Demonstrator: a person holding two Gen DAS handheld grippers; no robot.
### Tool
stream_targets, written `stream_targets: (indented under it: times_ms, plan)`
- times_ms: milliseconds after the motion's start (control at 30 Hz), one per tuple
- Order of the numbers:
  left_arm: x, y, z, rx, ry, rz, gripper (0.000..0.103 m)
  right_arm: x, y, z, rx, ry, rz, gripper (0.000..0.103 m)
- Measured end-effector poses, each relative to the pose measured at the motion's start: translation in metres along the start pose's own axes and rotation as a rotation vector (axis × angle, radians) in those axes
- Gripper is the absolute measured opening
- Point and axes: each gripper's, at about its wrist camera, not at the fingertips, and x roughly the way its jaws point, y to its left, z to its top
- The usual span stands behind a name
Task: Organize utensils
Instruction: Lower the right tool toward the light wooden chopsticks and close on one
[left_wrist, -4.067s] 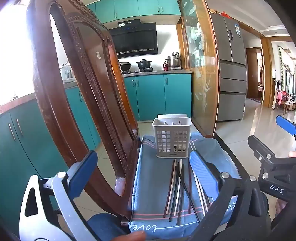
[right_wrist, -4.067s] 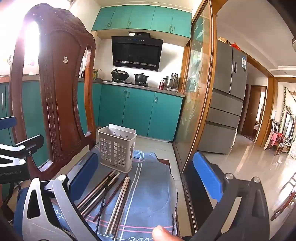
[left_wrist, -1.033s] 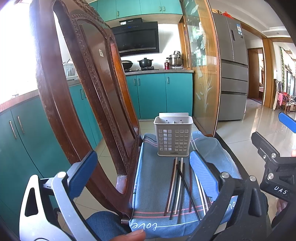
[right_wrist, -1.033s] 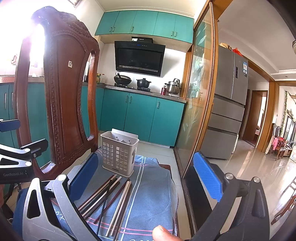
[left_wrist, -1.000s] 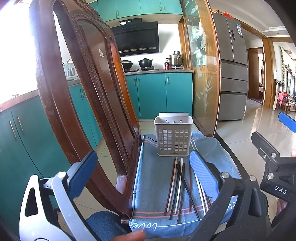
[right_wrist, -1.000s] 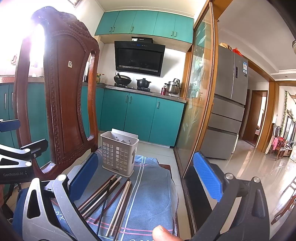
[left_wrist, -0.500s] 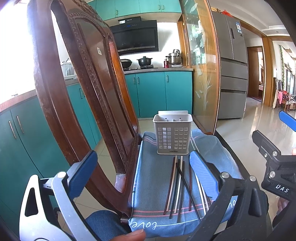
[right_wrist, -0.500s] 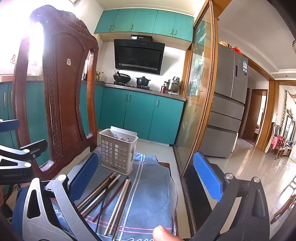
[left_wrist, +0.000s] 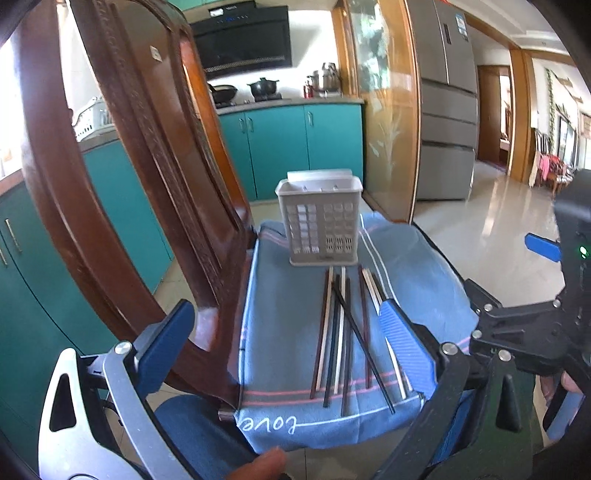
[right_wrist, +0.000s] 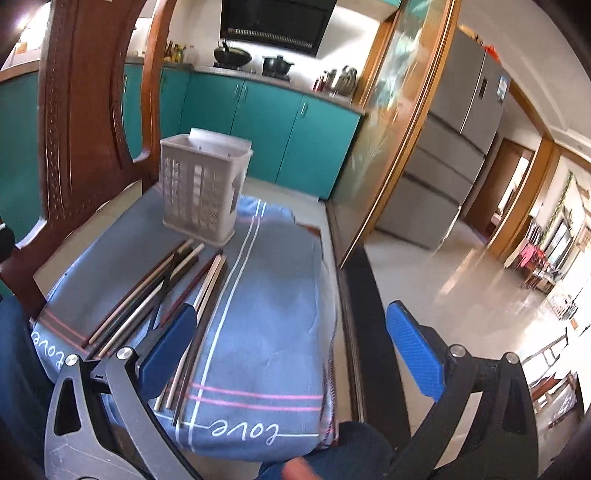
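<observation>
A grey perforated utensil holder (left_wrist: 319, 221) (right_wrist: 203, 188) stands upright at the far end of a blue cloth (left_wrist: 284, 332) (right_wrist: 266, 314) spread over a chair seat. Several chopsticks (left_wrist: 343, 332) (right_wrist: 162, 291) lie side by side on the cloth in front of it, one dark stick crossing the others. My left gripper (left_wrist: 284, 321) hovers open over the cloth's near edge, holding nothing. My right gripper (right_wrist: 291, 325) is tilted down at the cloth with its jaws wide and closing. Its left pad (right_wrist: 170, 343) hangs over the rightmost chopsticks, and only cloth shows between the fingers.
The carved wooden chair back (left_wrist: 129, 184) (right_wrist: 85, 110) rises along the left of the seat. The seat's dark right edge (right_wrist: 369, 332) drops to a tiled floor (left_wrist: 498, 229). Teal cabinets (left_wrist: 295, 147), a glass door (left_wrist: 388, 110) and a fridge (left_wrist: 443, 110) stand behind. A person's blue trouser leg (left_wrist: 192, 435) is at the near edge.
Both grippers have dropped and tipped down toward the seat, the right one much more. Its left finger now overlaps the rightmost chopsticks. Holder and chopsticks have not moved.
</observation>
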Motion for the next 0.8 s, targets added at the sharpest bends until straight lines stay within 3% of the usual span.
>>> stream_targets:
  times_ms: [167, 233, 300, 467, 800]
  plan:
    - [0.013, -0.006, -0.011, 0.004, 0.058, -0.04, 0.099, 0.015, 0.002, -0.004, 0.04, 0.057, 0.08, 0.069]
    - [0.019, -0.006, -0.016, -0.004, 0.088, -0.059, 0.099, 0.027, 0.002, -0.007, 0.077, 0.1, 0.144, 0.053]
    - [0.025, -0.005, -0.021, -0.014, 0.116, -0.092, 0.089, 0.043, 0.003, -0.01, 0.125, 0.168, 0.24, 0.045]
    - [0.038, -0.01, -0.039, 0.013, 0.2, -0.133, 0.055, 0.073, 0.029, -0.012, 0.124, 0.248, 0.341, 0.045]
    - [0.049, -0.006, -0.056, 0.012, 0.283, -0.148, 0.053, 0.13, 0.064, -0.017, 0.114, 0.399, 0.334, 0.045]
